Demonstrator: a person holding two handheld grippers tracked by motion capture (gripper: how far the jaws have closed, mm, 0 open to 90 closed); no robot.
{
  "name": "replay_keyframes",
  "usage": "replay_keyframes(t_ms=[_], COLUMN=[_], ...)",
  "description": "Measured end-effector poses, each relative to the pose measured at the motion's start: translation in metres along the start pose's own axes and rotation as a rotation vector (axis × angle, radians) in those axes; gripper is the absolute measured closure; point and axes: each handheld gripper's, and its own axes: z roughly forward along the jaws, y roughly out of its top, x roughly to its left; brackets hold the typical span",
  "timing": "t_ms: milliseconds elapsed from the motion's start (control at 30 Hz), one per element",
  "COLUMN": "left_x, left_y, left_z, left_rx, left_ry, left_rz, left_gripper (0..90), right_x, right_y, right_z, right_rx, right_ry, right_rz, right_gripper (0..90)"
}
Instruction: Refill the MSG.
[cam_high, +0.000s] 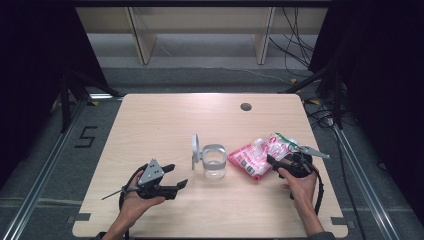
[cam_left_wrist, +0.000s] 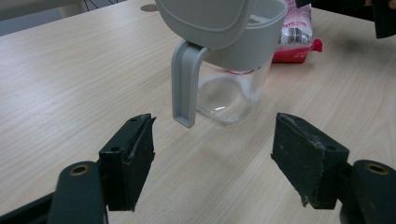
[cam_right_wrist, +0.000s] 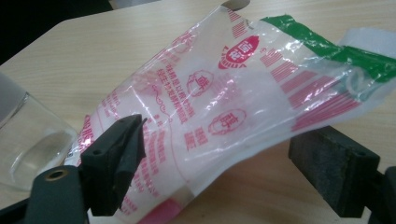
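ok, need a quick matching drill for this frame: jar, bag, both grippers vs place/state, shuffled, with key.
Things:
1. clear jar
2. pink-printed bag
3. left gripper
4. right gripper

States:
A. open, jaws either side of the bag's edge
B. lies on the table right of the jar
C. open, aimed at the jar, apart from it
D. upright, grey lid flipped open

Pairs: 1-D, 2-B, 3-C, 4-A

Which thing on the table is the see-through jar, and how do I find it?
Look at the middle of the wooden table, between the two tongs. The jar stands upright there, just left of the pink and white plastic bag. It is the clear one, with a grey rim and a grey lid flipped open.
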Motion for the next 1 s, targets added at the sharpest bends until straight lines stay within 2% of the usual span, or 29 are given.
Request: replay_keyframes(t_ms=[67, 133, 167, 200, 233, 267, 300, 333, 367, 400, 433, 467, 567, 600, 667, 733, 767, 800, 833, 900, 933, 967, 1000], left_x=[-0.002, -0.001, -0.002, -0.002, -0.002, -0.002, -0.002, -0.002, -0.002, -0.001, -0.003, -0.003, -0.003, -0.003, -0.003, -0.003, -0.003, -0.003, -0.003, -0.003, -0.002, -0.003, -0.003], left_y=[-0.001, -0.001, -0.001, -0.001, -0.001, -0.001, -0.001, -0.001, -0.001, -0.001, -0.001, -0.001, -0.001, -0.001, -0.001, -0.001, -0.001, -0.001, -0.001, -0.001, -0.001, -0.001, -0.001], left_z=[0.0, 0.0, 0.0, 0.0, 0.0, 0.0, 0.0, 0.0, 0.0, 0.0, 0.001, 0.001, 0.001, 0.001, 0.001, 0.001, 0.001, 0.001, 0.001, 0.001, 0.0, 0.001, 0.001], left_rx=[0.002, -0.002, -0.001, 0.002, 0.002, 0.001, 0.0, -0.001, -0.005, -0.004, -0.005, -0.005, -0.004, -0.004, -0.006, -0.007, -0.006, -0.006, -0.006, -0.008, -0.002, -0.009, -0.009], left_ry=[0.008, 0.004, 0.006, 0.007, 0.008, 0.008, 0.007, 0.007, 0.007, 0.006, 0.006, 0.007, 0.006, 0.006, 0.005, 0.003, 0.006, 0.006, 0.006, 0.003, 0.004, 0.003, 0.004], left_rz=[-0.027, -0.024, -0.025, -0.022, -0.023, -0.023, -0.021, -0.018, -0.018, -0.006, -0.036, -0.03, -0.033, -0.034, -0.033, -0.034, -0.034, -0.034, -0.034, -0.034, -0.026, -0.034, -0.033], left_gripper=[28.7, 28.8, 28.7, 28.8, 28.8, 28.7, 28.8, 28.7, 28.7, 28.7, 28.8, 28.7, 28.8, 28.8, 28.7, 28.8, 28.8, 28.8, 28.7, 28.8, 28.7, 28.8, 28.8], right_x=[0.0, 0.004, 0.0, 0.006, 0.002, 0.002, 0.002, 0.003, 0.003, 0.006, 0.006, 0.001, 0.0, -0.001, -0.003, -0.003, -0.004, -0.003, -0.003, -0.003, 0.002, -0.004, -0.003], right_y=[0.002, 0.003, 0.004, 0.004, 0.005, 0.006, 0.006, 0.007, 0.007, 0.006, 0.006, 0.006, 0.007, 0.008, 0.007, 0.008, 0.007, 0.008, 0.007, 0.007, 0.006, 0.007, 0.006], right_z=[0.003, 0.006, 0.009, 0.009, 0.014, 0.015, 0.018, 0.018, 0.019, 0.019, 0.019, 0.022, 0.022, 0.022, 0.025, 0.025, 0.027, 0.027, 0.029, 0.03, 0.03, 0.031, 0.032], right_rx=[0.019, 0.027, 0.016, 0.047, 0.033, 0.042, 0.027, 0.047, 0.04, 0.048, 0.056, 0.018, 0.022, 0.029, 0.003, 0.02, -0.004, 0.015, 0.0, 0.018, 0.024, 0.017, -0.002], right_ry=[-0.01, -0.02, -0.007, -0.018, -0.009, -0.014, -0.011, -0.019, -0.016, -0.011, -0.007, -0.018, -0.008, -0.019, -0.01, -0.017, 0.002, -0.013, 0.001, -0.011, -0.023, -0.02, 0.0], right_rz=[-0.003, 0.016, -0.024, 0.034, -0.031, -0.034, -0.033, -0.045, -0.038, 0.003, 0.01, -0.047, -0.031, -0.026, -0.009, -0.001, 0.008, 0.012, 0.018, 0.018, 0.07, 0.007, 0.027], right_gripper=[20.3, 21.9, 22.8, 23.9, 25.4, 26.2, 27.7, 32.4, 35.1, 36.9, 39.7, 42.4, 46.4, 46.8, 47.1, 47.1, 47.0, 46.9, 46.8, 46.9, 47.5, 48.0, 49.1])
